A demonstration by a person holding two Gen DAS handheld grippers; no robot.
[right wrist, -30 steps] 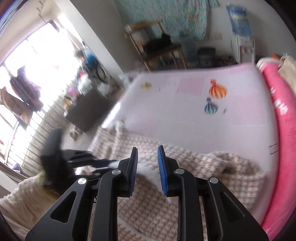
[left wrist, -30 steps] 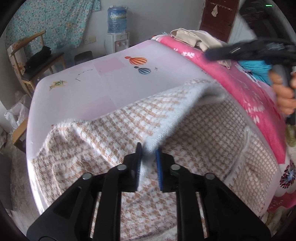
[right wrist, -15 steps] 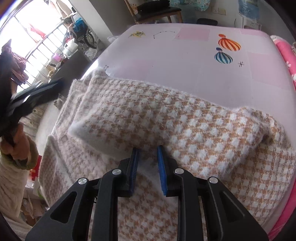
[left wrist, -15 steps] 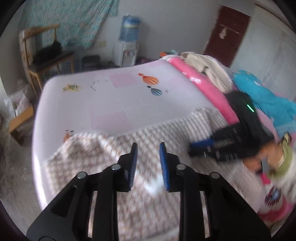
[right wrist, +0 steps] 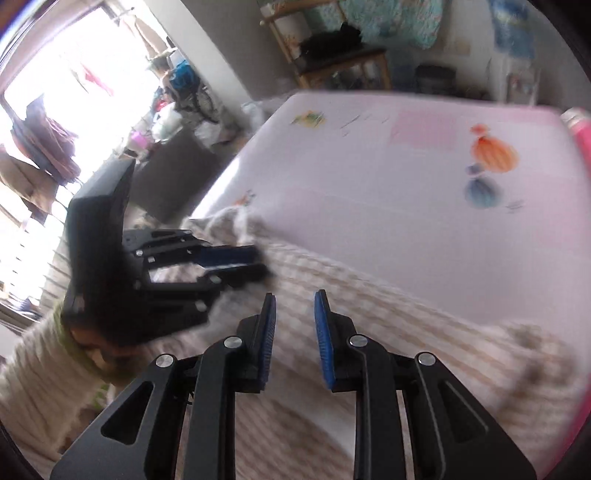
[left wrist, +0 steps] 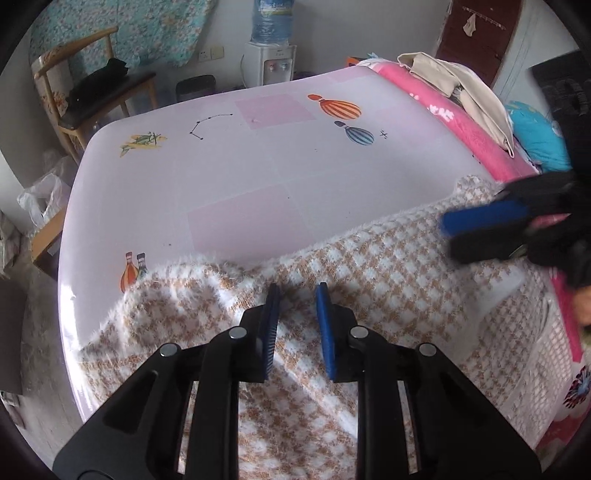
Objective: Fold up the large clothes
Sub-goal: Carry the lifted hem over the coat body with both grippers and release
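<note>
My left gripper point(left wrist: 297, 291) and right gripper point(right wrist: 294, 300) hung slightly parted, holding nothing. The fuzzy checked sweater point(left wrist: 388, 266) lay folded on the table point(left wrist: 258, 166); soft, floppy, best pinched at hem corners.

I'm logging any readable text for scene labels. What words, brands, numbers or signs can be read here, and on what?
None can be read.
Water bottle label: too blurred.
Pink blanket white marks: too small to make out.
Tablecloth: only pictures, balloons, a plane, no words.
</note>
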